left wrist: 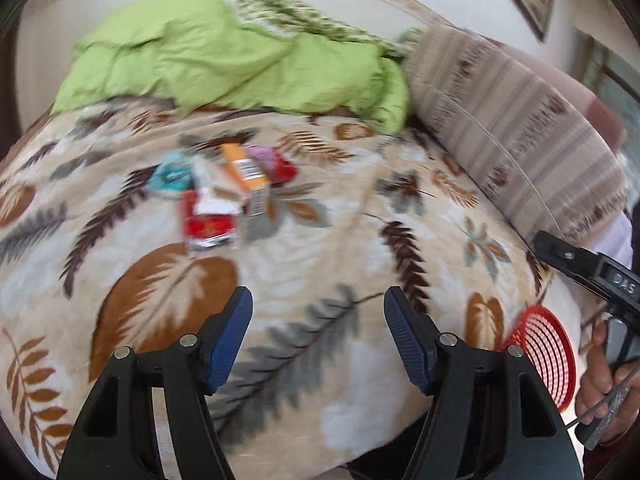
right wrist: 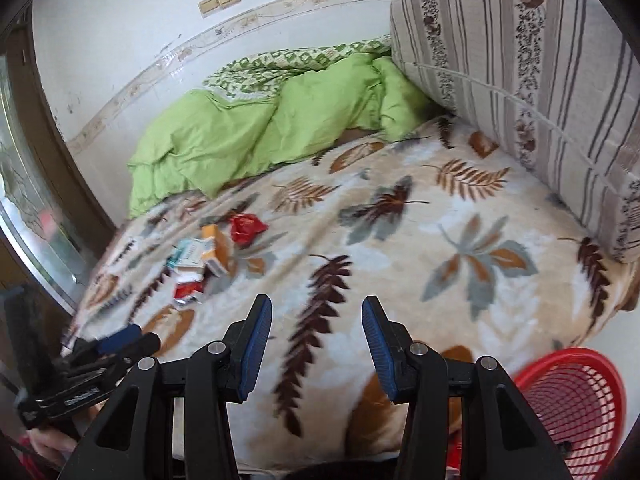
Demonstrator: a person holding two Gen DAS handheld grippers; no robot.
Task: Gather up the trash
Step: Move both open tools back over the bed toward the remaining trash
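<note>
Ahead of the left gripper, jaws wide and empty, trash pile lies on the bed; right gripper likewise empty, jaws apart.

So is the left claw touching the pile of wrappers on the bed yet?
Apart. The left wrist view shows the left claw open, with a stretch of bare blanket between its tips and the wrapper pile.

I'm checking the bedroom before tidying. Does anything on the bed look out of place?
Yes: a small pile of litter, crumpled red wrappers and flattened orange and white cartons, lies on the leaf-patterned blanket, not in the red mesh basket beside the bed.
</note>
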